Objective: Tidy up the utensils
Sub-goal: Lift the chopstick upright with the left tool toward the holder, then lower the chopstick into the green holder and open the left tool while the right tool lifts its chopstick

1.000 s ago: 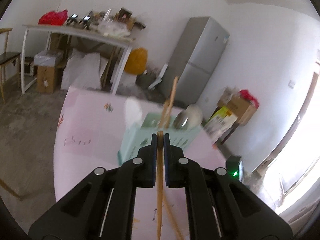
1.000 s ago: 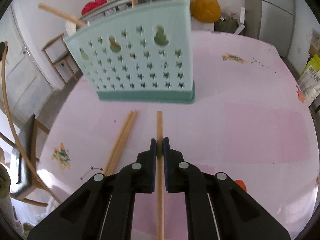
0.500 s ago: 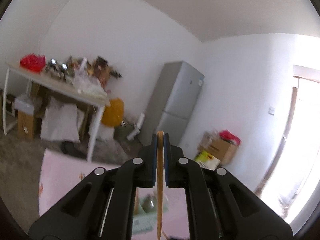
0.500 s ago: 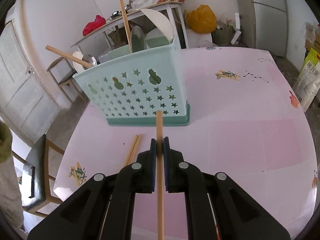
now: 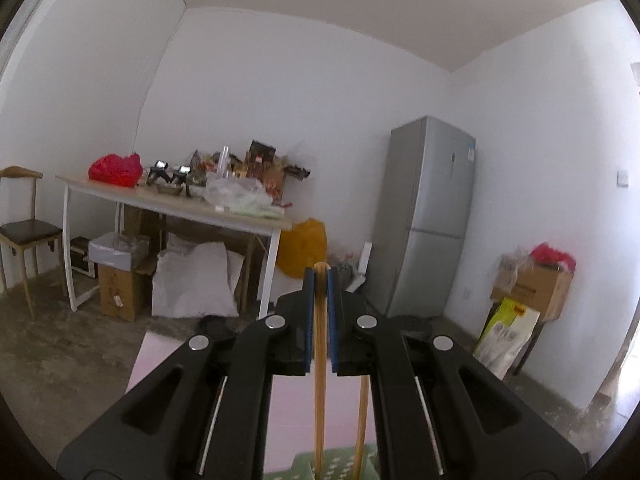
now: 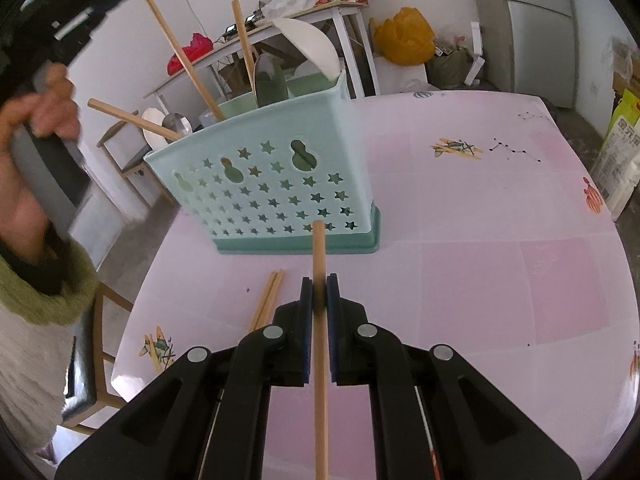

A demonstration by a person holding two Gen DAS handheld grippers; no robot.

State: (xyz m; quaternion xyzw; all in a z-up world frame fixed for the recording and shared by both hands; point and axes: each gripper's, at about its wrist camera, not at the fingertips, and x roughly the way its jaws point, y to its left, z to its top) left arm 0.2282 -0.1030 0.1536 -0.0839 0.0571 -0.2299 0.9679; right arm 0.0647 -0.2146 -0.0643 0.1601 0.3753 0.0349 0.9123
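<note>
Left view: your left gripper (image 5: 319,276) pinched a chopstick (image 5: 319,380) over the holder (image 5: 340,466); drop it off-line and it could miss. Right view: right gripper (image 6: 319,280) clamped a second stick (image 6: 319,360) before the holder (image 6: 272,184); swinging could tip it.

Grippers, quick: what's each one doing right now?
Left gripper: shut on a wooden chopstick.
Right gripper: shut on another wooden chopstick, pointing toward the mint utensil basket.
</note>
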